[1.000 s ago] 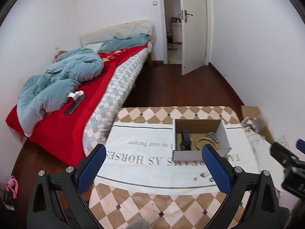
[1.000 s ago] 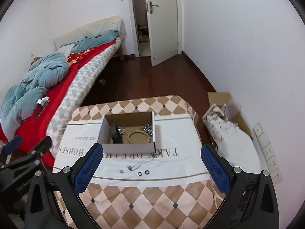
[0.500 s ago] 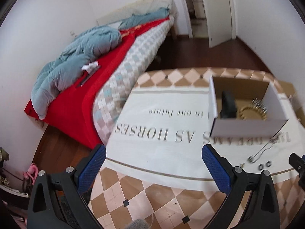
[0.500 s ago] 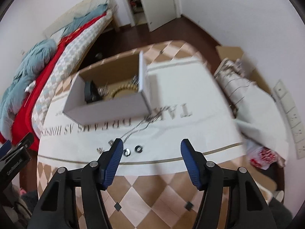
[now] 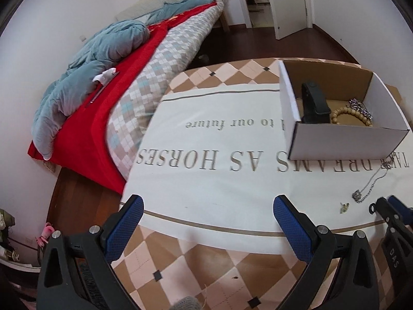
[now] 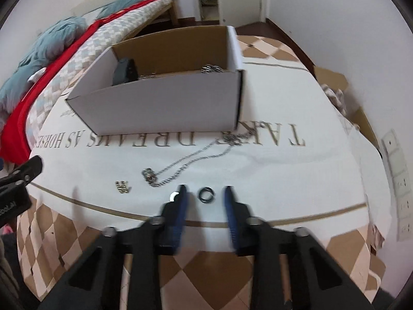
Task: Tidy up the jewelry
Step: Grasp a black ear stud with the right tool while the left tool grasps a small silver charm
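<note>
A white cardboard box [image 6: 165, 103] stands on the white cloth and holds a black band [image 5: 313, 103], a bead bracelet [image 5: 353, 116] and a metal chain. In front of it lie a silver necklace [image 6: 191, 160], small earrings [image 6: 122, 186] and two dark rings. My right gripper [image 6: 205, 190] is low over the cloth, its jaws partly open on either side of one ring [image 6: 206, 194]; the other ring [image 6: 175, 195] lies by the left finger. My left gripper [image 5: 207, 208] is open and empty above the cloth's front edge, left of the box.
The cloth covers a checkered table [image 5: 206, 271]. A bed with a red cover [image 5: 103, 103] stands close on the left. A cardboard box and bags [image 6: 343, 98] sit on the floor to the right. An open door [image 5: 286, 0] is at the back.
My right gripper has dropped to the cloth and narrowed its jaws around a ring. My left gripper has moved lower and closer to the table and stays open.
</note>
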A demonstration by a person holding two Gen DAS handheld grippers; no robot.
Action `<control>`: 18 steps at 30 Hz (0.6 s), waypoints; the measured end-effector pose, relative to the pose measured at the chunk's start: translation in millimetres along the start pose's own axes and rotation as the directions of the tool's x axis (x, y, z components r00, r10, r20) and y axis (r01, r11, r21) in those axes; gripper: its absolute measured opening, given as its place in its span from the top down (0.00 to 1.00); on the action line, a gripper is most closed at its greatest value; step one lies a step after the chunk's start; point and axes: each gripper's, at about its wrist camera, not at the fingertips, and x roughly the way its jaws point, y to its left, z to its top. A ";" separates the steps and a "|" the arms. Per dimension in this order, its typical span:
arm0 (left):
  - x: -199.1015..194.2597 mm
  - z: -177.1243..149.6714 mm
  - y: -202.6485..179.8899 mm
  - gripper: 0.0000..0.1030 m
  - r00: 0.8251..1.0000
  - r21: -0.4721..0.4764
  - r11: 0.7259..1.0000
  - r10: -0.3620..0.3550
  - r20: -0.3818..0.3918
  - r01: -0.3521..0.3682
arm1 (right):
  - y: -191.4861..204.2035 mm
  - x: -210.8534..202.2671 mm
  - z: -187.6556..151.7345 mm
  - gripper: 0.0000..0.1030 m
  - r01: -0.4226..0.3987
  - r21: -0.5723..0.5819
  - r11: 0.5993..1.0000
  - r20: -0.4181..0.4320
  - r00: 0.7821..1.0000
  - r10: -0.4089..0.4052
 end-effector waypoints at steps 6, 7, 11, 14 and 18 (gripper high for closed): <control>5.3 -0.1 -21.9 0.01 0.993 0.020 0.994 -0.107 -0.047 0.108 | -8.1 -4.2 1.1 0.88 0.014 0.021 1.000 -0.006 1.000 -0.014; 5.9 -0.2 -27.0 0.01 0.990 0.023 0.991 -0.127 -0.055 0.128 | -14.7 -7.9 0.6 0.88 0.014 0.046 0.999 -0.004 1.000 -0.013; 11.8 -2.2 -51.1 0.01 0.970 0.027 0.974 -0.220 -0.105 0.224 | -38.2 -19.1 0.9 0.88 0.018 0.115 0.993 -0.001 1.000 -0.018; 14.5 -4.2 -68.8 0.04 0.955 0.030 0.962 -0.267 -0.129 0.273 | -51.0 -23.5 1.3 0.88 0.028 0.144 0.989 -0.001 1.000 -0.028; 15.7 -5.3 -87.7 0.14 0.944 0.047 0.950 -0.300 -0.140 0.309 | -63.1 -24.5 0.5 0.88 0.041 0.166 0.985 -0.005 0.999 -0.041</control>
